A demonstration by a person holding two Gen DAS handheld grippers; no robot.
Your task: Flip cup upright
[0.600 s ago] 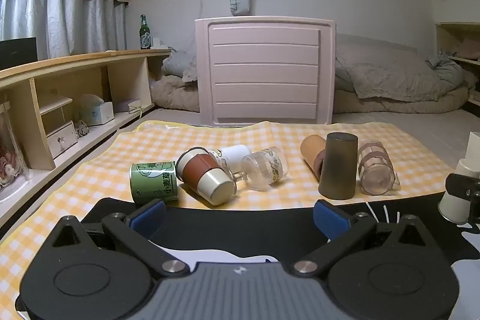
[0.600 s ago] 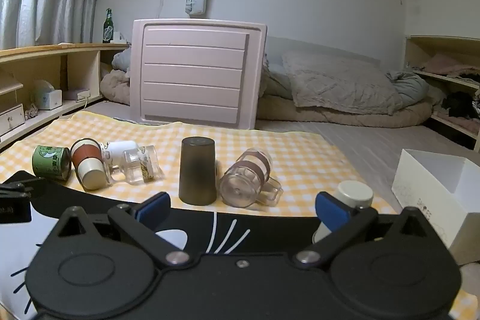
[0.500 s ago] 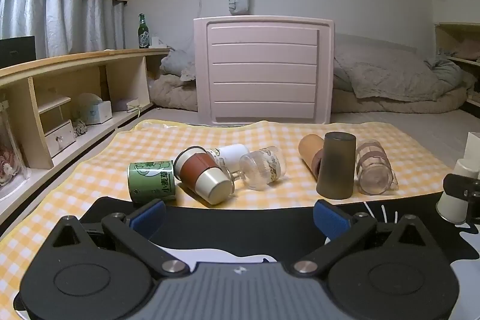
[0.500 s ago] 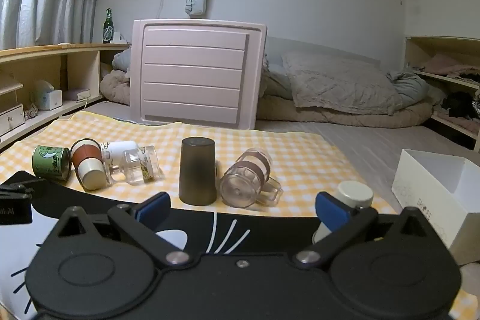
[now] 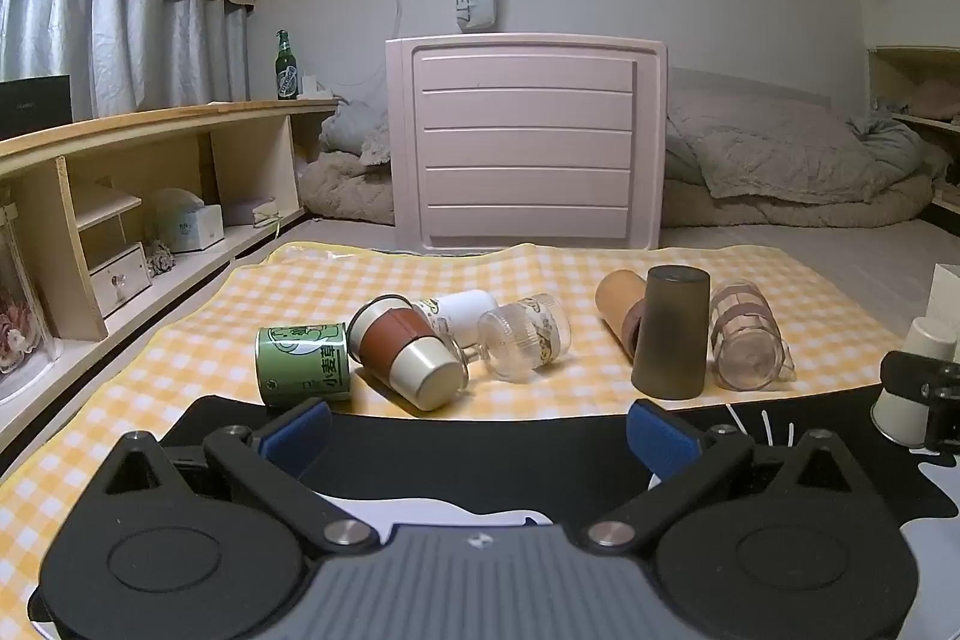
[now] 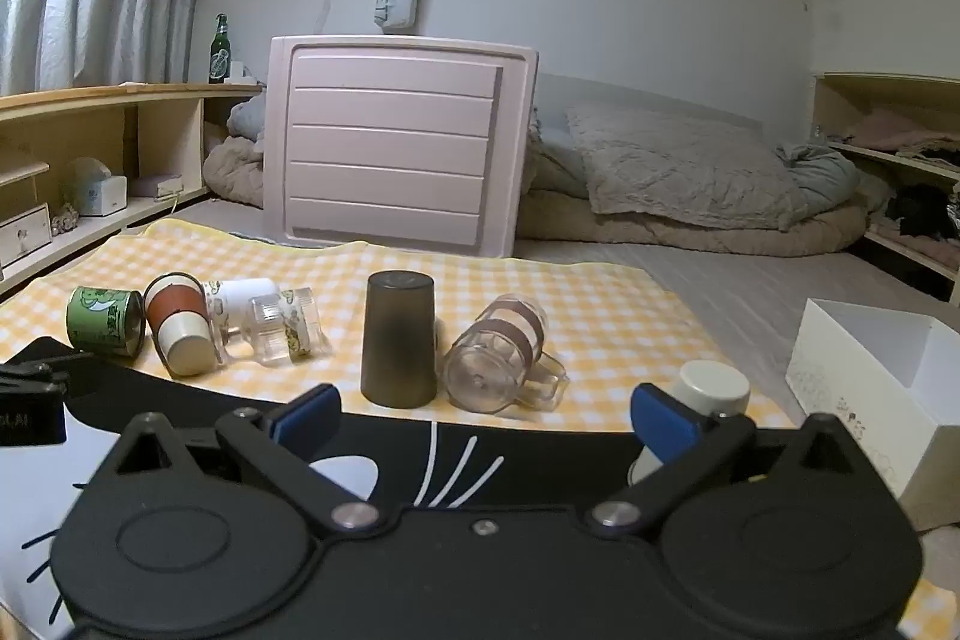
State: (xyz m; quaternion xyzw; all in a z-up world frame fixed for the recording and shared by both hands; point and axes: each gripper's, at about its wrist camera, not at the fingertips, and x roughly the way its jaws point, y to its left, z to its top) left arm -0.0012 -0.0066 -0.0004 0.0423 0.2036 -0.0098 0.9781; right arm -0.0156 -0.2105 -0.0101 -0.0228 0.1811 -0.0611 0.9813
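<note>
Several cups lie on a yellow checked cloth [image 5: 360, 274]. A dark grey cup [image 5: 671, 334] stands upside down; it also shows in the right wrist view [image 6: 398, 339]. A green can-shaped cup [image 5: 303, 363], a brown and cream cup [image 5: 408, 358], a white cup [image 5: 462, 311], a clear glass [image 5: 525, 343], an orange cup [image 5: 621, 304] and a clear banded mug [image 5: 744, 334] lie on their sides. My left gripper [image 5: 479, 430] is open and empty, short of the cups. My right gripper [image 6: 485, 415] is open and empty, with a white paper cup [image 6: 708, 394] upside down by its right finger.
A black mat [image 5: 480, 448] with white cat drawing lies under both grippers. A pink drawer unit [image 5: 525, 142] stands behind the cloth. Wooden shelves [image 5: 120, 172] run along the left. A white box [image 6: 870, 376] sits at right. Bedding [image 6: 690, 184] lies behind.
Both views are almost unchanged. The left wrist view has shifted very slightly, so the cups sit a touch further left. Both grippers stay open.
</note>
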